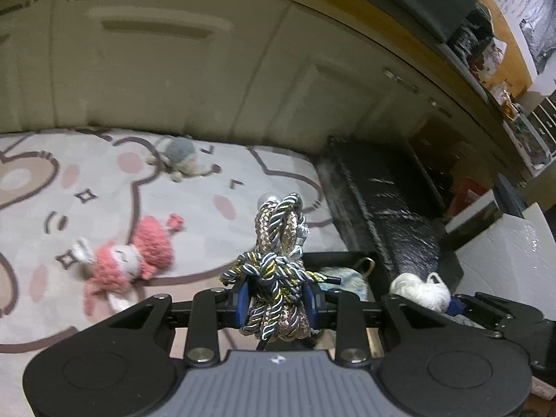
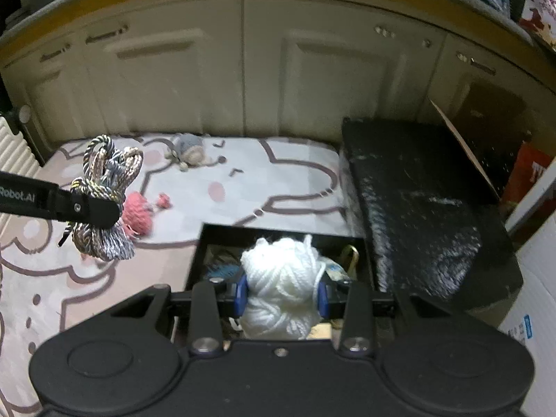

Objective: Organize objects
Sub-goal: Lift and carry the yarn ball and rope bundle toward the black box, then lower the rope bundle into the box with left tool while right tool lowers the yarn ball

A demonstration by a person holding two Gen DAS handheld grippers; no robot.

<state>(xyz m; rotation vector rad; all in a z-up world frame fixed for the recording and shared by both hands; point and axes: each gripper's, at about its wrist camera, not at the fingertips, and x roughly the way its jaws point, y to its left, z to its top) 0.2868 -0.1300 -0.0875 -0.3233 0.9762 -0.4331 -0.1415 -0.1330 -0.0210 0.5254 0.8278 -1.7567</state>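
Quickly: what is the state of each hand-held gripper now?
Left hand-held gripper: closed on the twisted cord bundle.
Right hand-held gripper: closed on the white yarn ball.

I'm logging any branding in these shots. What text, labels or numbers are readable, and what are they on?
"Robot.AI": white letters on the left gripper's black side, cut off at the picture's edge, so the word may be longer.
Red box at far right: large pale letters, cropped and blurred, not readable.
White box: small blue label, too small to read.
Shelf clutter: no legible print.
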